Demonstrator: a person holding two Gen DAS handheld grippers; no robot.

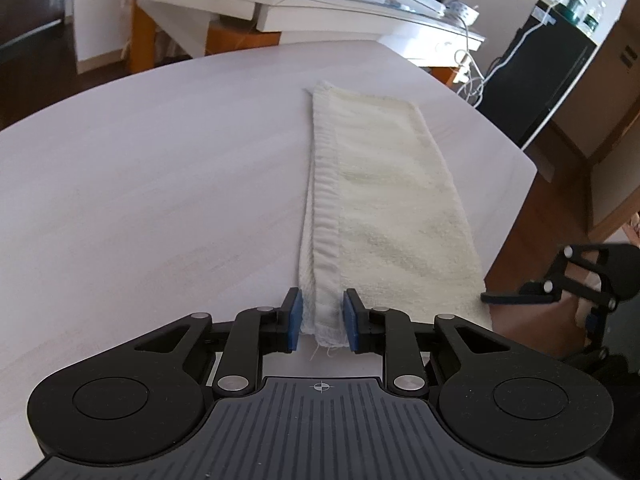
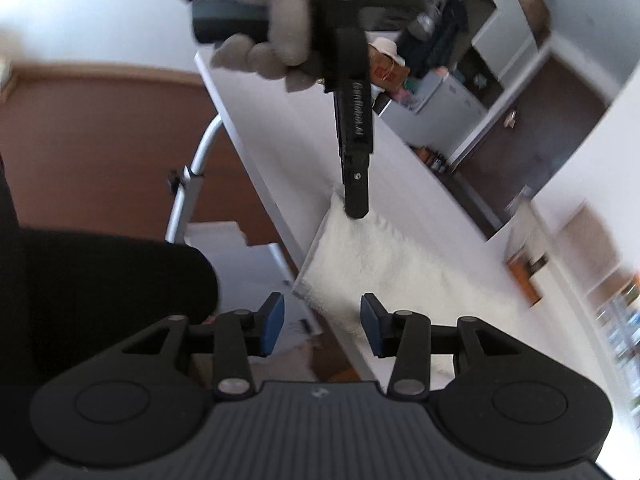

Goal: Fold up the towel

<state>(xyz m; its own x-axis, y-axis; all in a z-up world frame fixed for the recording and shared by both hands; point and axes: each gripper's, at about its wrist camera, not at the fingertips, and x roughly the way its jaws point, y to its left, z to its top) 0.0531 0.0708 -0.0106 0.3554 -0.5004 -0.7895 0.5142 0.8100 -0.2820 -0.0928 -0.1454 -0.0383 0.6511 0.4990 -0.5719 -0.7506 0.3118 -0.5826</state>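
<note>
A cream towel [image 1: 392,200], folded into a long strip, lies on the white table [image 1: 160,180] and runs away from the near edge. My left gripper [image 1: 322,322] is shut on the towel's near left corner, and the hemmed edge fills the gap between the blue pads. In the right wrist view the left gripper [image 2: 356,208], held by a gloved hand [image 2: 272,52], points down onto that corner of the towel [image 2: 372,264]. My right gripper [image 2: 322,326] is open at the table's edge by the towel's other near corner, its pads not pressing on it. From the left wrist the right gripper [image 1: 490,298] shows side-on beside that corner.
A cluttered white desk [image 1: 280,8] stands behind the table, with a black cabinet [image 1: 532,80] and loose cables to its right. Beyond the table's edge [image 2: 256,176] are a metal frame leg [image 2: 192,184], papers on the floor [image 2: 256,256] and a dark sleeve [image 2: 100,288].
</note>
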